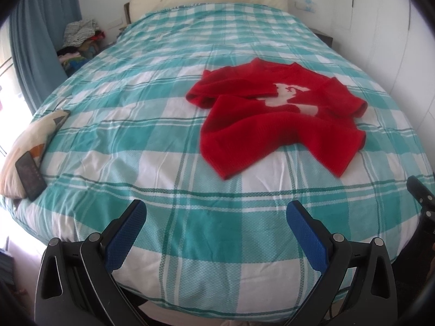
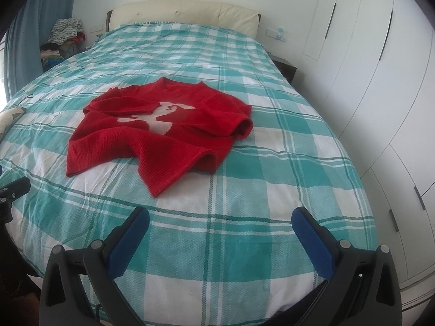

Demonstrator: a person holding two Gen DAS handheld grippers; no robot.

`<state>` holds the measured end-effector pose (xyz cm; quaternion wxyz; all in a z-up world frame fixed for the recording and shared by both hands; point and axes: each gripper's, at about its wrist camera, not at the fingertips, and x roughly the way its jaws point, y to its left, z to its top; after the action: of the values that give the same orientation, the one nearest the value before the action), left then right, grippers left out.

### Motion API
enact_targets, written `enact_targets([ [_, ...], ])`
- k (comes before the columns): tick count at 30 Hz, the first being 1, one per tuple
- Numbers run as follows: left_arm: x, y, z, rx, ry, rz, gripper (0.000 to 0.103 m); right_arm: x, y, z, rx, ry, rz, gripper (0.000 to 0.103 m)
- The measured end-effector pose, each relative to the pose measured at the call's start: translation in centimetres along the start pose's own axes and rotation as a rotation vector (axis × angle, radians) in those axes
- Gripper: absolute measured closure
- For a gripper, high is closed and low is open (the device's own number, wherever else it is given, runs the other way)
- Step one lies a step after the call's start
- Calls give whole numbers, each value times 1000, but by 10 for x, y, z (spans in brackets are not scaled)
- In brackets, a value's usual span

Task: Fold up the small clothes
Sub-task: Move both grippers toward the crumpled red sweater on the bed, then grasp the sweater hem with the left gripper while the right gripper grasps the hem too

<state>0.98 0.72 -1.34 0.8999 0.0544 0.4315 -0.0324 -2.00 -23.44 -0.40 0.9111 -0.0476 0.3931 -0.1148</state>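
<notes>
— Two grippers, left gripper (image 1: 216, 218) and right gripper (image 2: 220, 225), hover with fingers spread wide, pinching nothing. Where is the garment?

— Red sweater (image 2: 155, 133) lies crumpled mid-bed (image 2: 258, 190), sleeves tucked across. Risk: pinching two layers, or the checked cover beneath, would likely drag everything askew.

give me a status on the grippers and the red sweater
Left gripper and right gripper open, empty, over the near end of the bed. Red sweater rumpled, unfolded, untouched. Nothing between jaws and sweater.
</notes>
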Motion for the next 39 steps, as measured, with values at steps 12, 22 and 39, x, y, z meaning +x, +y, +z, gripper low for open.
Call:
enact_targets([
  [12, 2, 3, 0, -17, 3, -8, 0, 3, 0, 1, -6, 6, -20, 0],
  [22, 81, 44, 17, -98, 110, -140, 0, 23, -17, -1, 82, -52, 224, 0],
  [39, 159, 52, 45, -216, 154, -359, 98, 155, 18, 9, 274, 124, 675, 98],
])
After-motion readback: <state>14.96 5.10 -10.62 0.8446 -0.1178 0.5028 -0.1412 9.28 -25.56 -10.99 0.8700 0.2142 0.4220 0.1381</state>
